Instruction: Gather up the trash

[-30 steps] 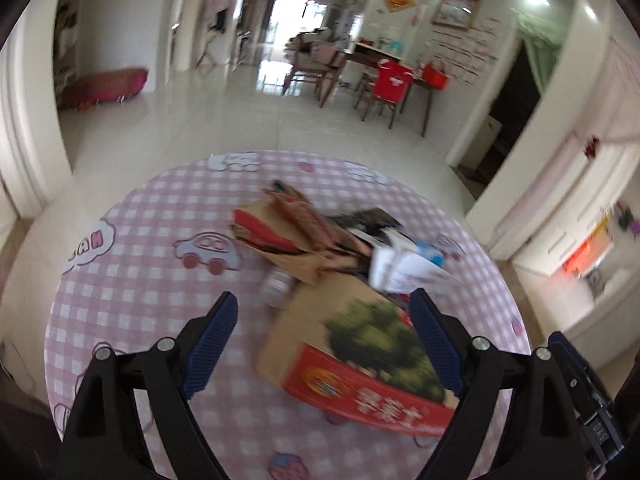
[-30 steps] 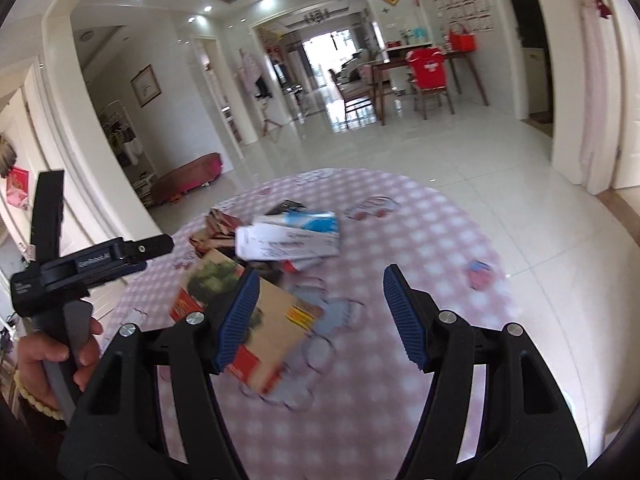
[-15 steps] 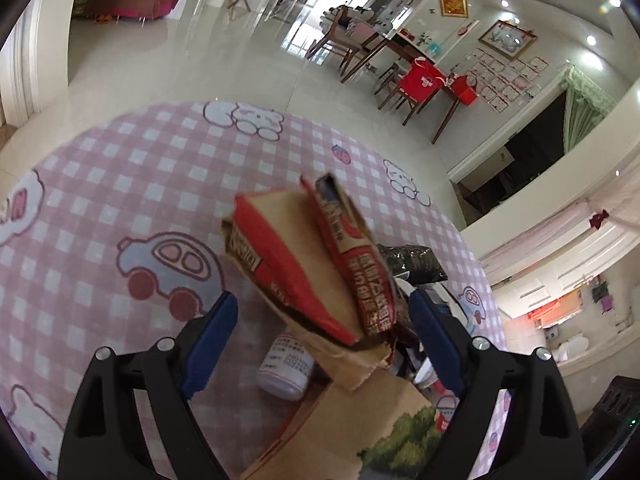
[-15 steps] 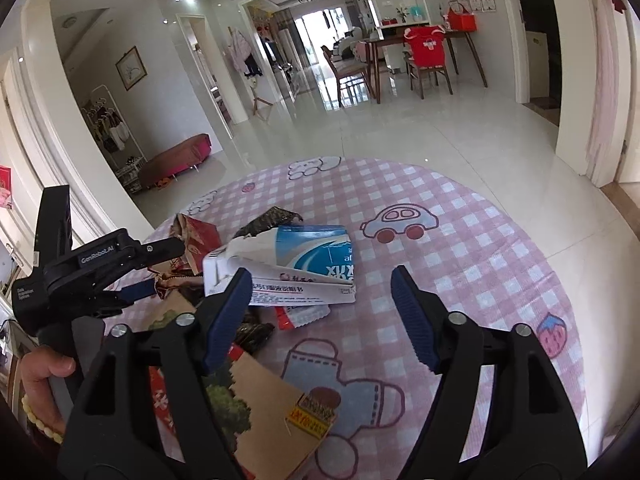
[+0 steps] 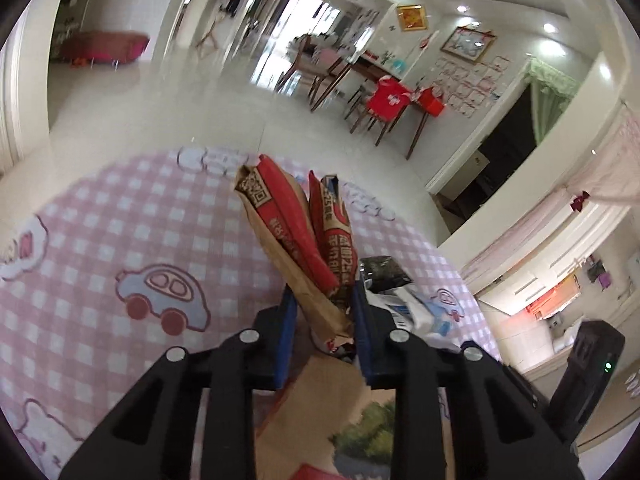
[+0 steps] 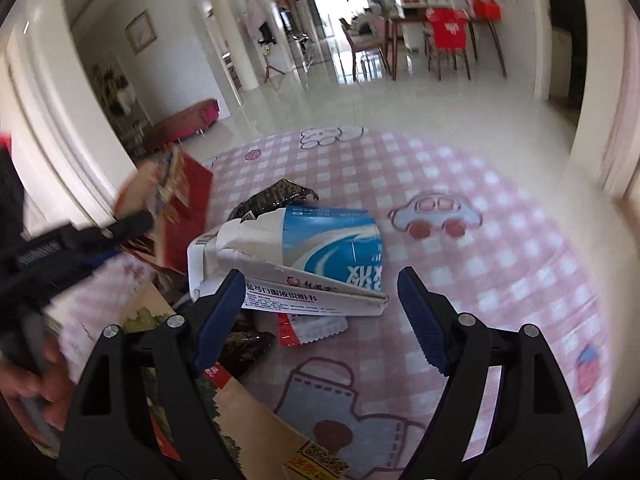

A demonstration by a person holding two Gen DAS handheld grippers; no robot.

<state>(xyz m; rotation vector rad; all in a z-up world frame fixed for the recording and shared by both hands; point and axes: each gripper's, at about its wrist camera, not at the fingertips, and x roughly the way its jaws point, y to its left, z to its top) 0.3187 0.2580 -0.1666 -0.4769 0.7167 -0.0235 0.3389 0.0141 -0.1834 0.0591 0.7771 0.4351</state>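
My left gripper (image 5: 323,320) is shut on a crumpled red-and-brown paper bag (image 5: 296,236), which stands up above the pink checked tablecloth (image 5: 100,240). The same bag (image 6: 176,200) and left gripper (image 6: 116,236) show blurred at the left of the right wrist view. My right gripper (image 6: 320,312) is open and empty, its jaws either side of a torn blue-and-white carton (image 6: 312,256). A black wrapper (image 6: 276,196) lies behind the carton. A flat brown carton with a green tree print (image 5: 360,412) lies under the left gripper.
A red-and-white sachet (image 6: 308,328) and a dark wrapper (image 6: 240,348) lie near the right gripper's left finger. The round table's edge (image 6: 580,264) curves on the right. Beyond are a tiled floor, dining chairs (image 5: 384,104) and a doorway (image 5: 504,140).
My left gripper has closed on the red-and-brown paper bag and lifted it upright. My right gripper has moved closer to the blue-and-white carton, still open.
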